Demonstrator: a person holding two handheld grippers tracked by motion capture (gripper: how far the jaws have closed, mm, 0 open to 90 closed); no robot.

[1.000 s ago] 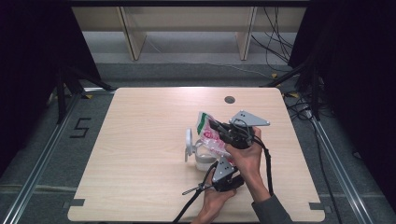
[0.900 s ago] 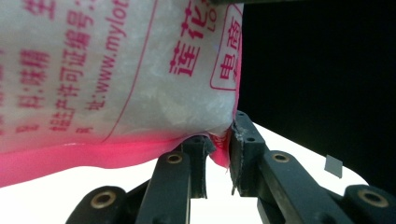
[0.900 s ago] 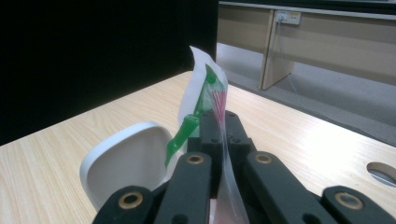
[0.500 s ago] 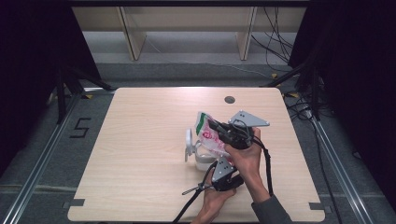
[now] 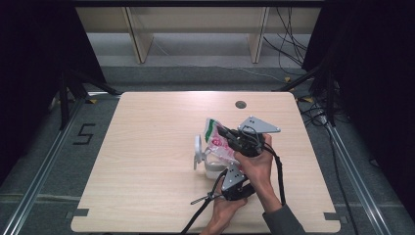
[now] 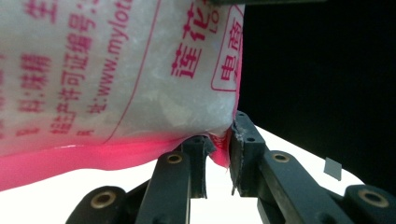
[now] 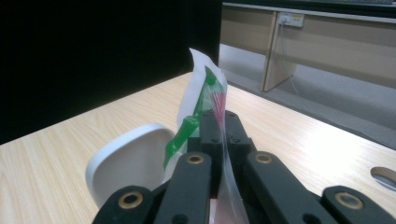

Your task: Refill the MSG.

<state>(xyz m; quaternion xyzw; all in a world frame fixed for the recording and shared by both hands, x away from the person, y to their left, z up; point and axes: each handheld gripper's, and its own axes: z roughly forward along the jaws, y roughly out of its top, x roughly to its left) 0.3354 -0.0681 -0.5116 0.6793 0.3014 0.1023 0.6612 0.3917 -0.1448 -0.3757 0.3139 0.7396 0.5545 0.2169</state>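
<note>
A plastic bag of white grains, with red print and a green strip at its top, hangs tilted over a white tub whose lid is flipped open to the left. My right gripper is shut on the bag's upper edge; in the right gripper view its tips clamp the clear and green film, with the white lid below. My left gripper comes from below. Its jaws pinch the bag's red bottom corner, and the printed bag looms above.
The light wooden table has a round cable hole near its far edge, seen at the right in the right gripper view. Both forearms enter from the near edge. Beyond the table are dark curtains, wooden shelf legs and floor cables.
</note>
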